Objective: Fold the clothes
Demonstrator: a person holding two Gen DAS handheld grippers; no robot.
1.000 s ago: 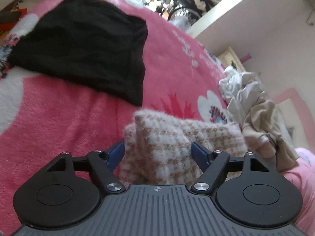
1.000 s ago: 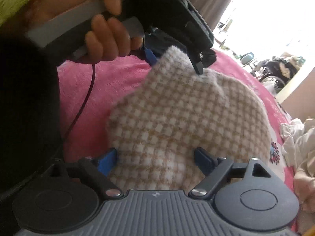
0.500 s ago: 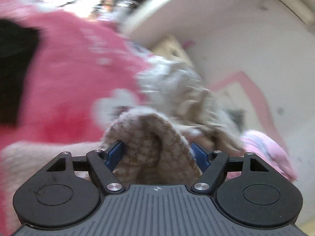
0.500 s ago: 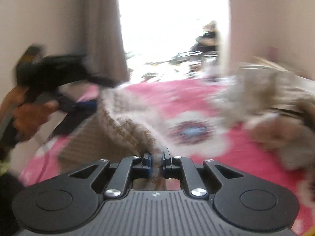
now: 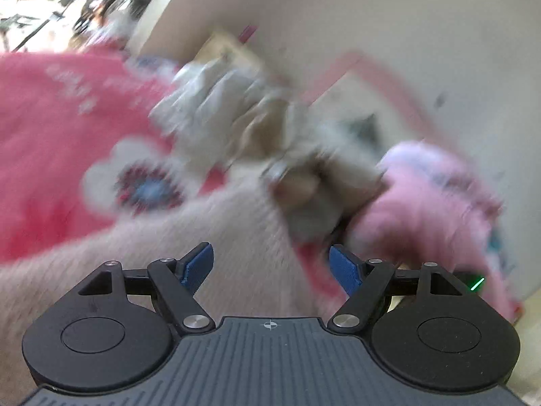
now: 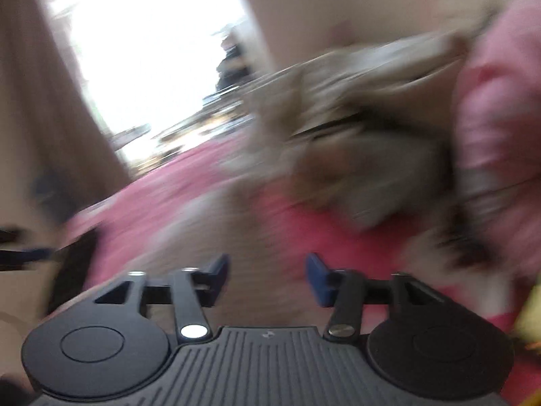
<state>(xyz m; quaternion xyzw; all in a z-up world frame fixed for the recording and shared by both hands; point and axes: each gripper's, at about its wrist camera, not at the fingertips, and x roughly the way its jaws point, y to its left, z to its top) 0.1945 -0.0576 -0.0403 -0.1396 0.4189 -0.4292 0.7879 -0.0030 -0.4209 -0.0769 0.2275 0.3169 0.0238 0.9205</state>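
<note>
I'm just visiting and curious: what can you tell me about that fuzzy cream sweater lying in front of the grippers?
The sweater looks soft and fluffy, cream with a faint tan check, though blur hides detail. It lies spread on the pink blanket, its far edge beside the pile of clothes. It shows between both grippers' open jaws; neither visibly pinches it.

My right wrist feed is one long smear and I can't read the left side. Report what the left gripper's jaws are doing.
Observer: The left gripper is open; its blue pads stand apart and press on nothing.
Operator: Say what lies under it.
Observer: The fuzzy cream sweater lies spread on the pink blanket, below and ahead of the open fingers.
Operator: Give me a landmark beside the sweater.
Observer: A white flower print with a blue centre shows on the blanket, just past the sweater's left edge in the left wrist view.
</note>
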